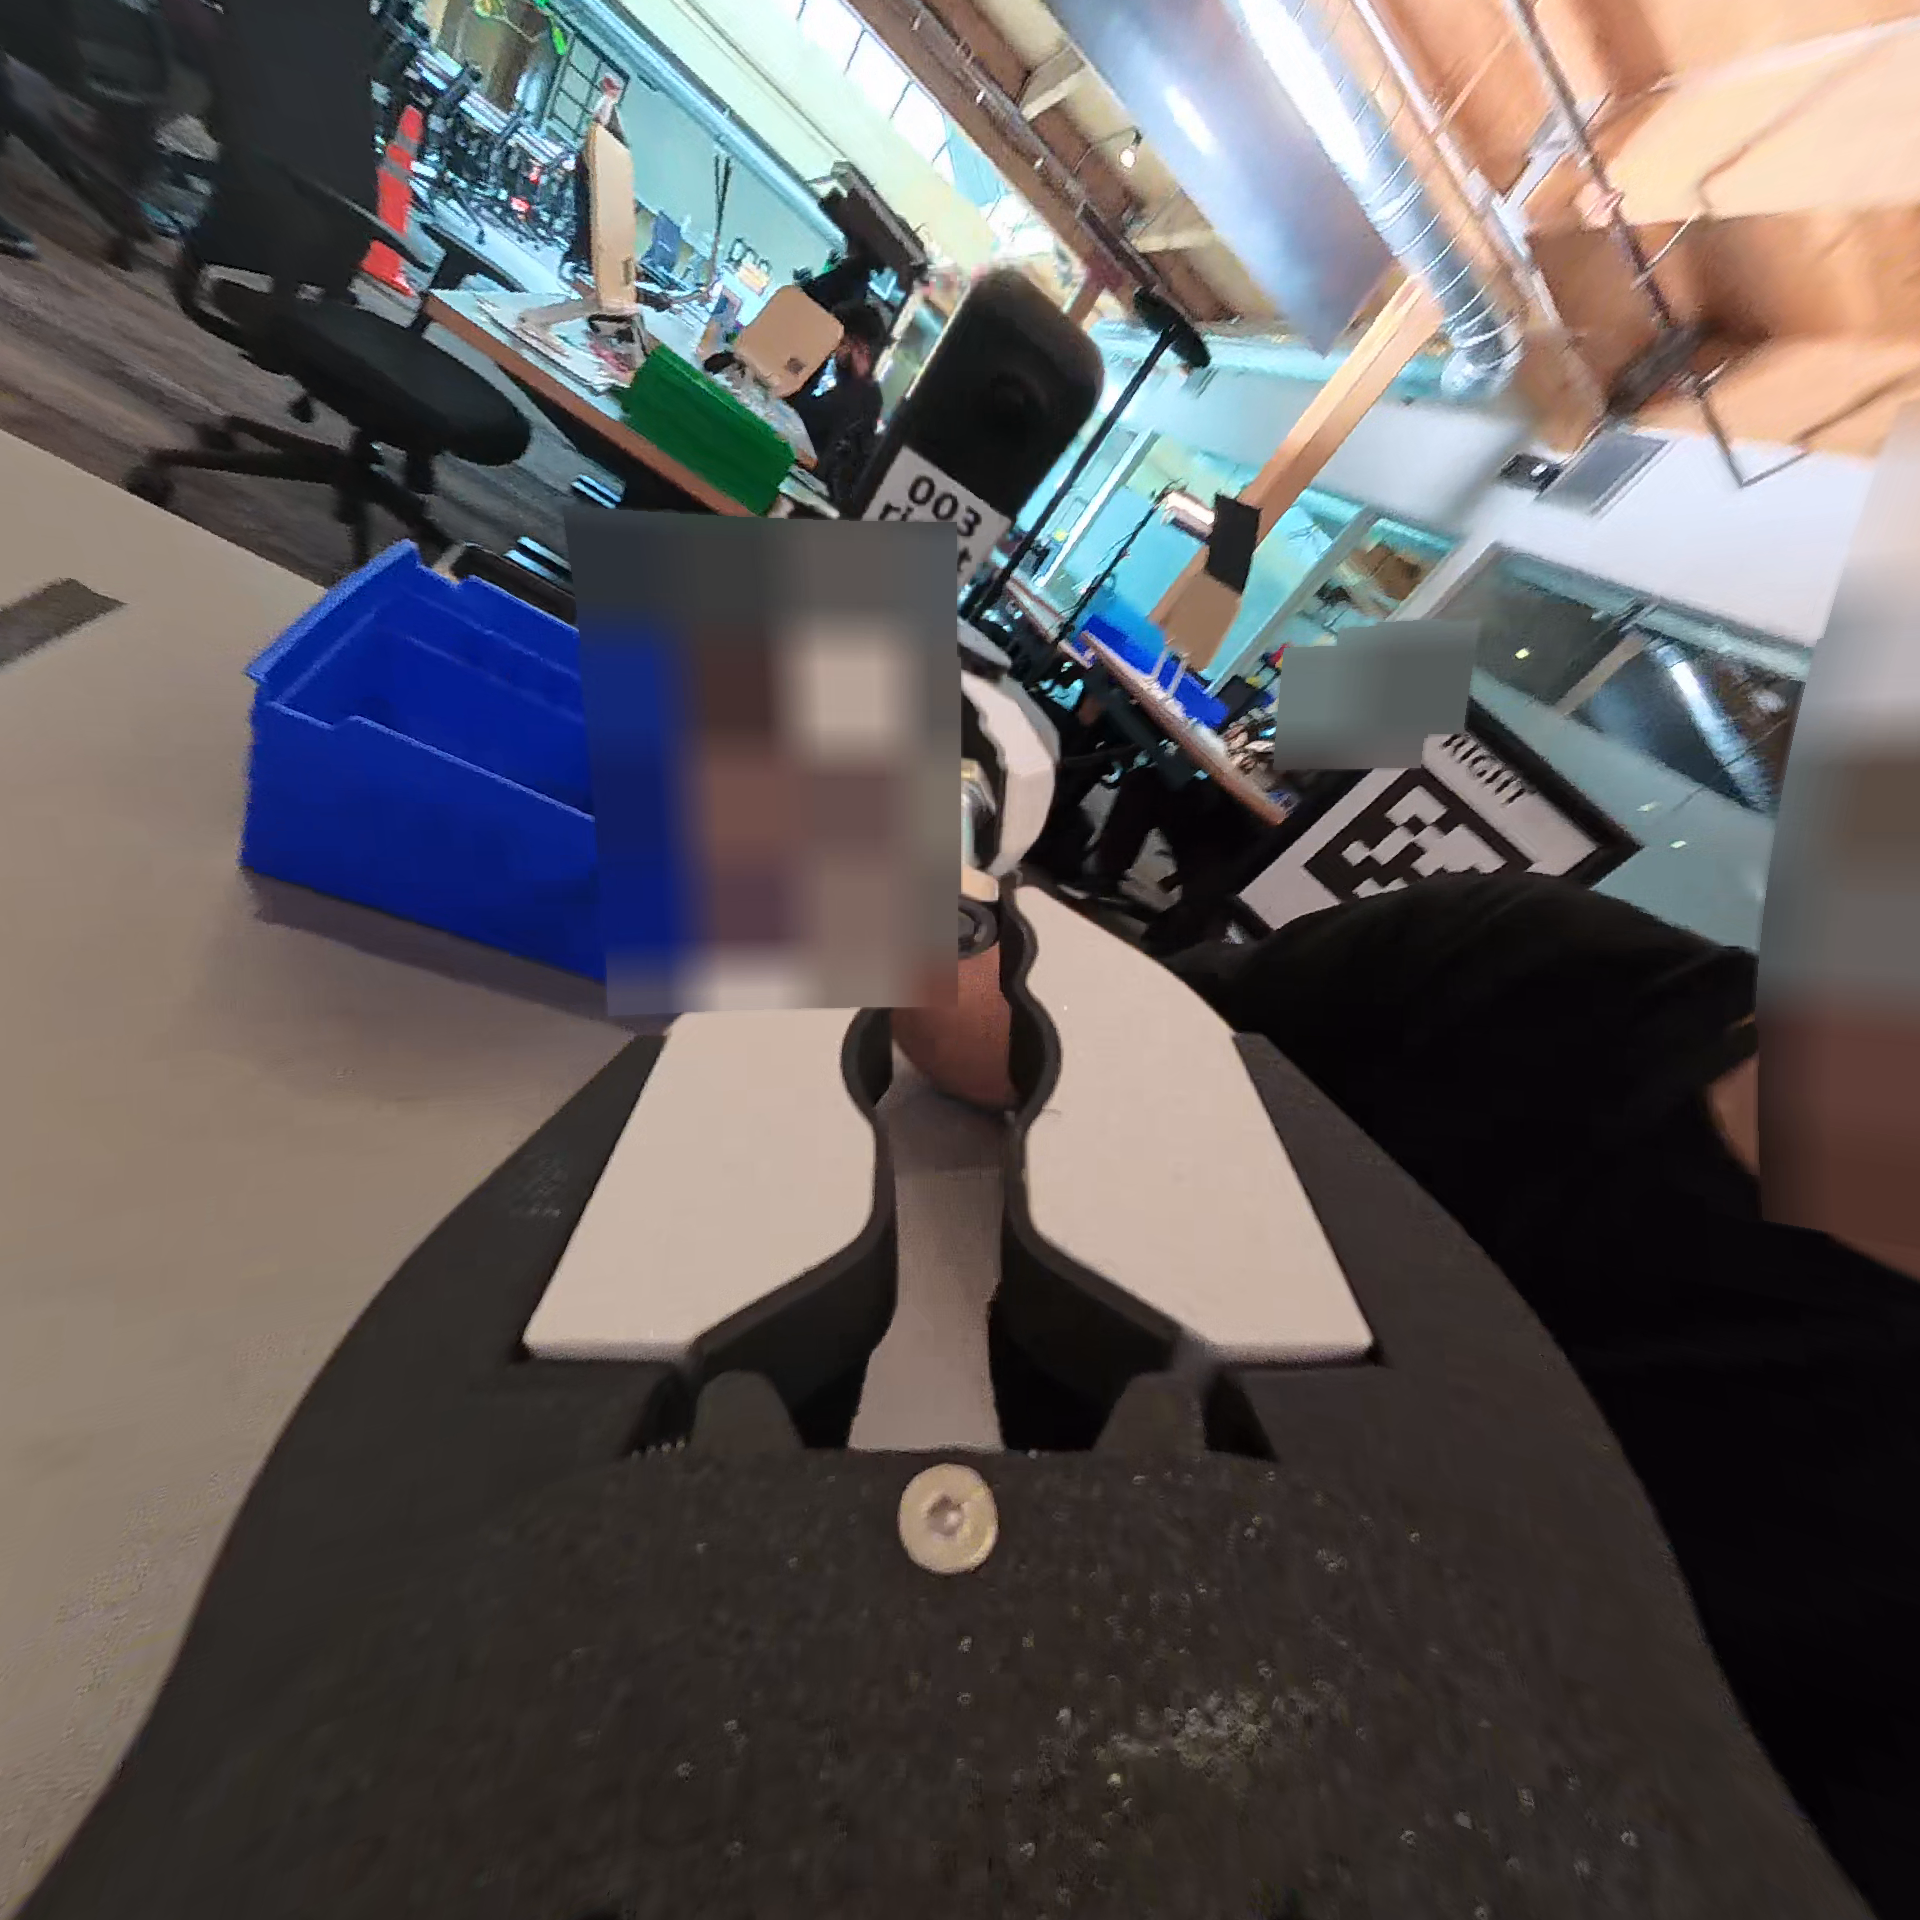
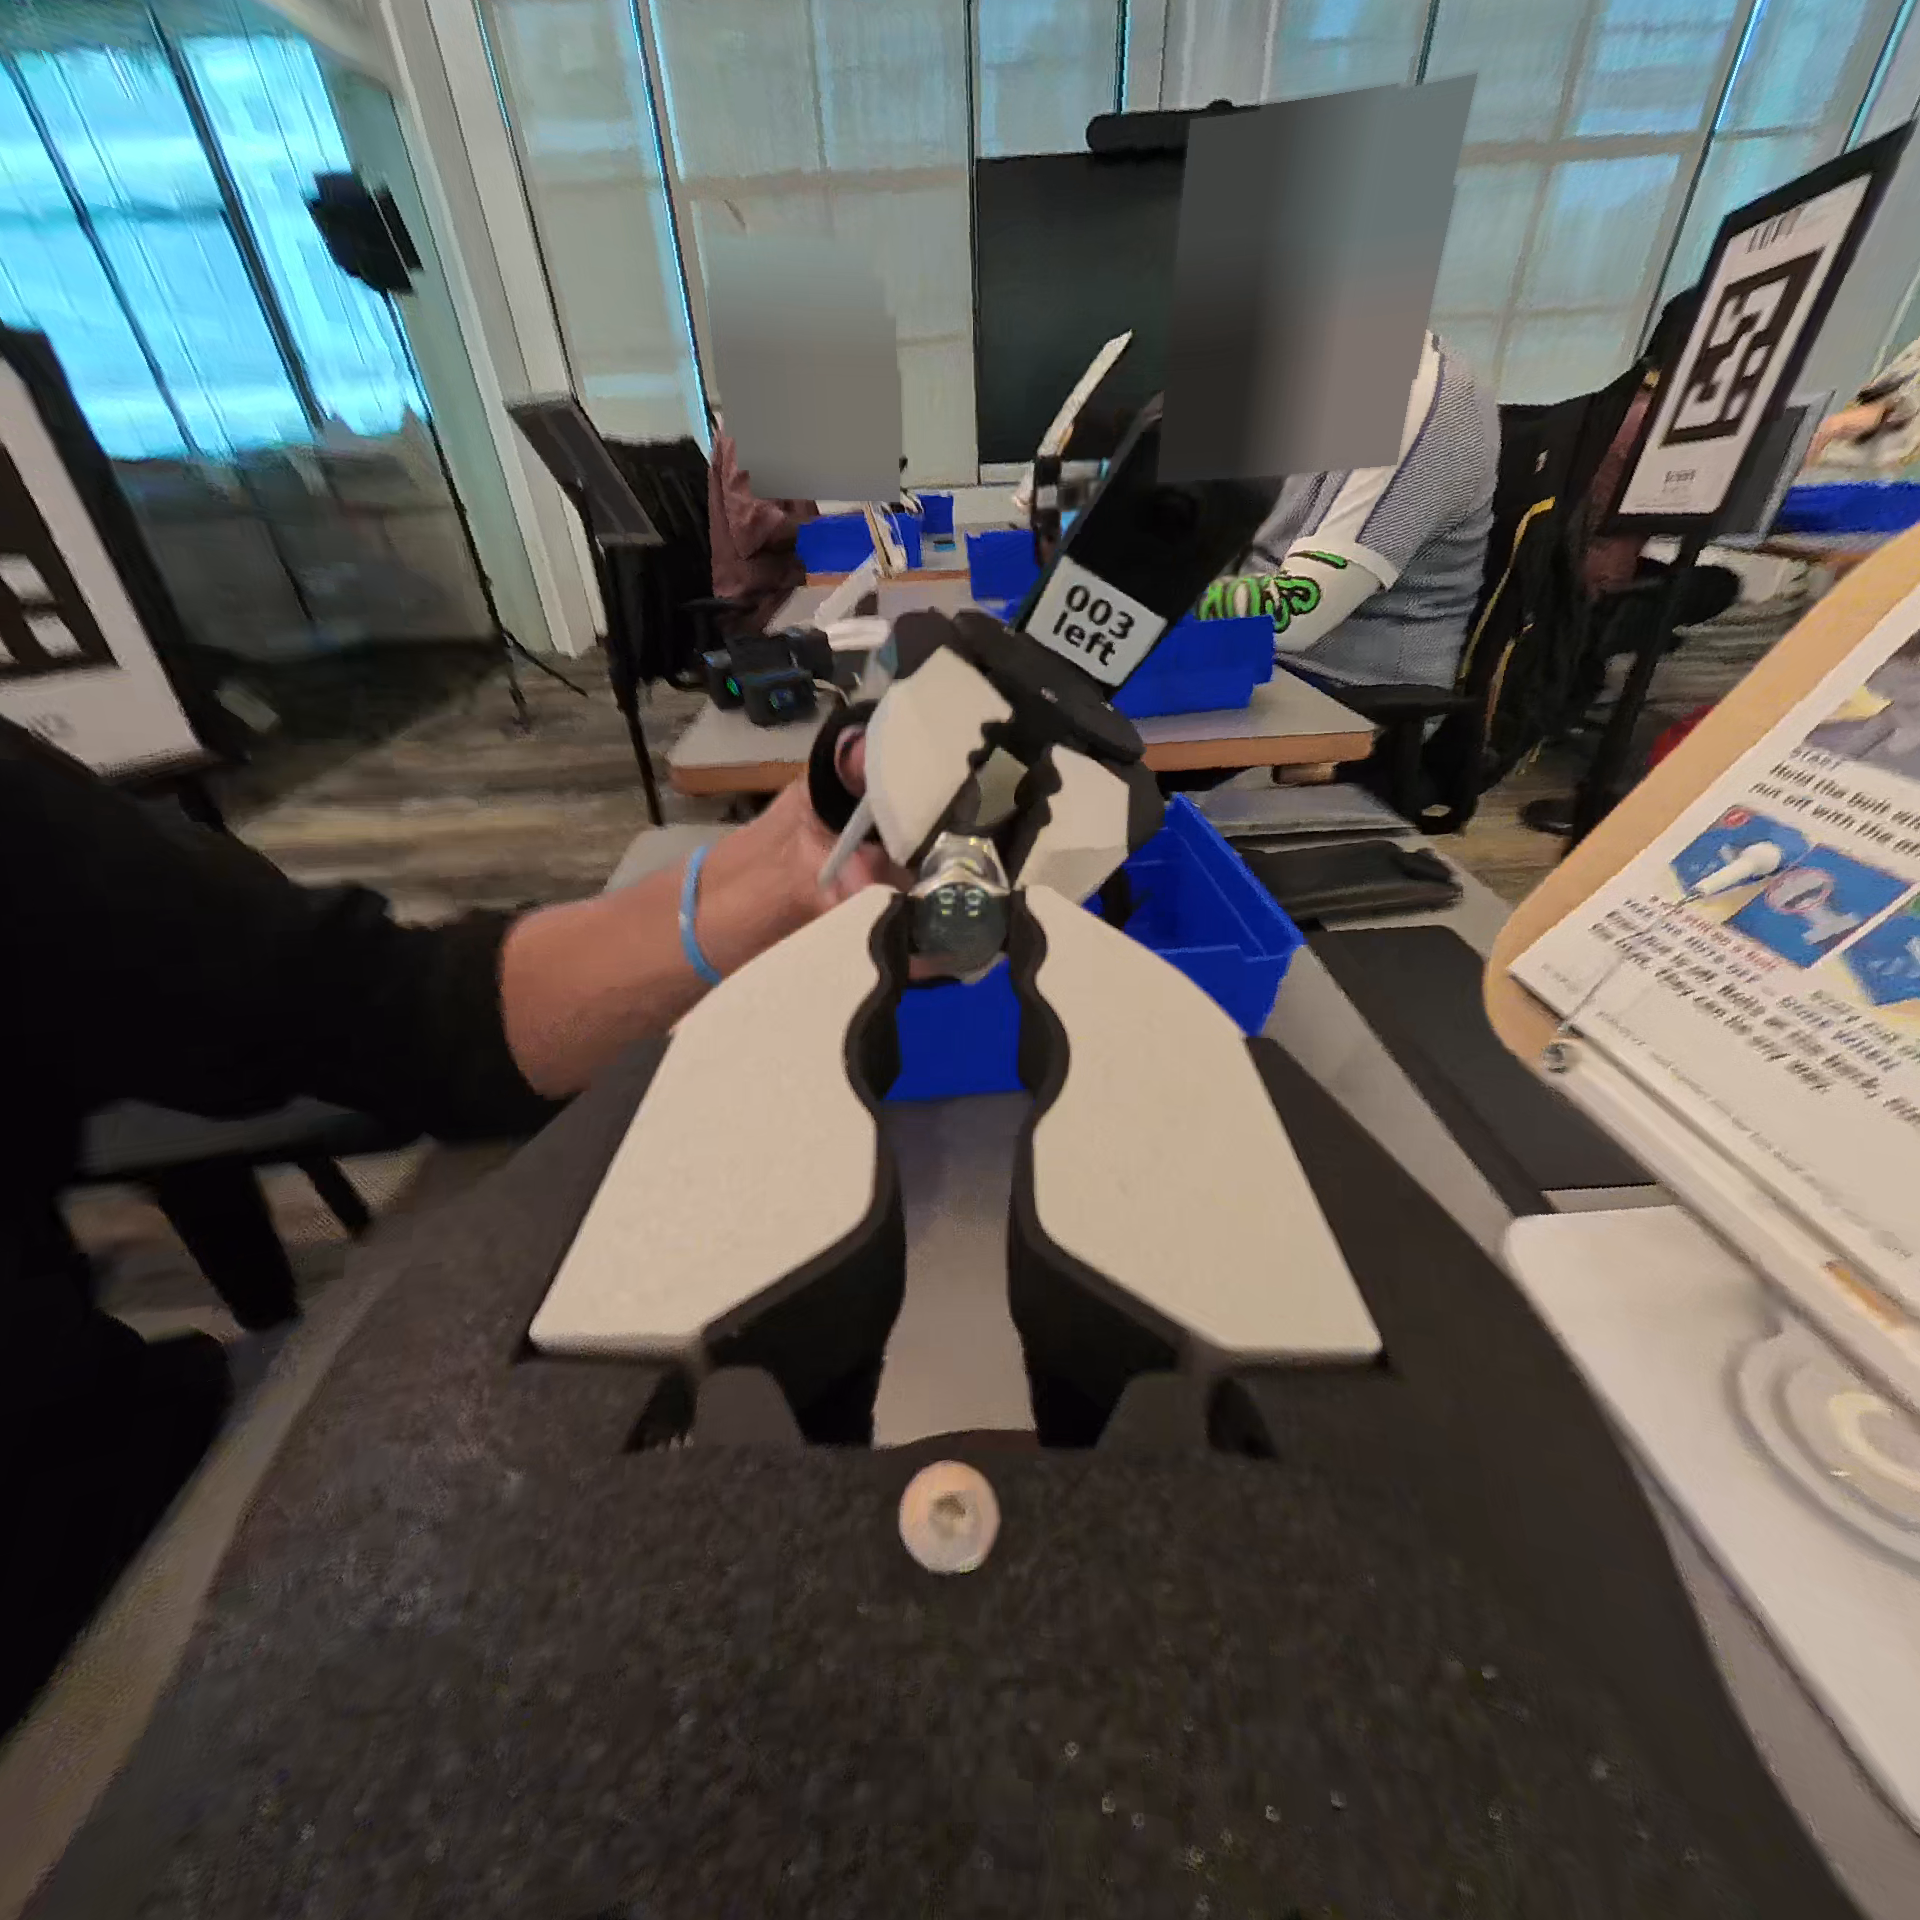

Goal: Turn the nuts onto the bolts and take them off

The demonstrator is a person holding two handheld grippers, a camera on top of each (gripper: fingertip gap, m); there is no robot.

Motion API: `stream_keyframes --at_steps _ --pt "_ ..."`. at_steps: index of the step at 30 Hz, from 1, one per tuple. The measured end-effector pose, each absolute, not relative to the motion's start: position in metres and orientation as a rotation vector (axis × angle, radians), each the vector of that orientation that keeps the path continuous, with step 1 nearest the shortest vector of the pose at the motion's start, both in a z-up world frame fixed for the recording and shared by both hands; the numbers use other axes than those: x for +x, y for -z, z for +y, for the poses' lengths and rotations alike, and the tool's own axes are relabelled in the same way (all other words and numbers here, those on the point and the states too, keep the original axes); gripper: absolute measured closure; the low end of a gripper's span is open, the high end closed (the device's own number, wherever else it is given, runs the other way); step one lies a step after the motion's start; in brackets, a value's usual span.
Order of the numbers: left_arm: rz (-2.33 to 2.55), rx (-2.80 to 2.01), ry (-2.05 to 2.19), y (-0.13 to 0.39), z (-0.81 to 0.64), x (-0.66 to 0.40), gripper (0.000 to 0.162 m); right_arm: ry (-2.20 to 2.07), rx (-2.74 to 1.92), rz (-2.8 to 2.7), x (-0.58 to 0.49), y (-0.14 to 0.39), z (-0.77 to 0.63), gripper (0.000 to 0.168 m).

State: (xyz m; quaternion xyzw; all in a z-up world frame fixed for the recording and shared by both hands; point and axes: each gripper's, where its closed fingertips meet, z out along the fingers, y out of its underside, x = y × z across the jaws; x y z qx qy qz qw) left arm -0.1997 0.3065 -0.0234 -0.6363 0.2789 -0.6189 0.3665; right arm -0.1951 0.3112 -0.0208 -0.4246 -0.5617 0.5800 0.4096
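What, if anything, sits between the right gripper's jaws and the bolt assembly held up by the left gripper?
Nothing visible. In the right wrist view the right gripper already has its tips on either side of the metal bolt and nut, which the left gripper holds from the far end. The blue bin lies behind and below.

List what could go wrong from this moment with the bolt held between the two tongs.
1. The right tongs pinch the silver bolt and nut only at the very fingertips, so a twist might slip them off.
2. The left tongs meet the same piece from the far end at an angle; uneven pull could cross the thread.
3. If the piece drops, it may miss the blue bin and roll off the table.
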Motion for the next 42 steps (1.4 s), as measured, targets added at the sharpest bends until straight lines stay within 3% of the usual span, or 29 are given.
stream_keyframes --at_steps 8,11,13,17,20,27,42 --pt "0.564 -1.730 1.727 0.030 0.313 -0.208 0.146 -0.570 -0.875 -1.565 -0.202 0.042 0.321 0.150" --pt "0.507 -1.724 1.745 0.030 0.320 -0.208 0.145 -0.414 -0.853 -1.550 -0.202 0.042 0.328 0.150" --pt "0.561 -1.698 1.658 0.029 0.321 -0.208 0.145 -0.571 -0.919 -1.546 -0.202 0.040 0.325 0.150" --pt "0.699 -1.627 1.244 0.023 0.326 -0.219 0.110 -0.979 -1.051 -1.459 -0.197 0.025 0.322 0.150" --pt "0.902 -1.595 0.937 0.031 0.312 -0.219 0.105 -1.235 -1.133 -1.451 -0.193 0.022 0.318 0.151" --pt "1.103 -1.548 0.756 0.037 0.289 -0.197 0.113 -1.571 -1.138 -1.517 -0.193 0.022 0.292 0.151" --pt "1.099 -1.545 0.787 0.031 0.286 -0.197 0.144 -1.593 -1.140 -1.548 -0.198 0.028 0.286 0.150"
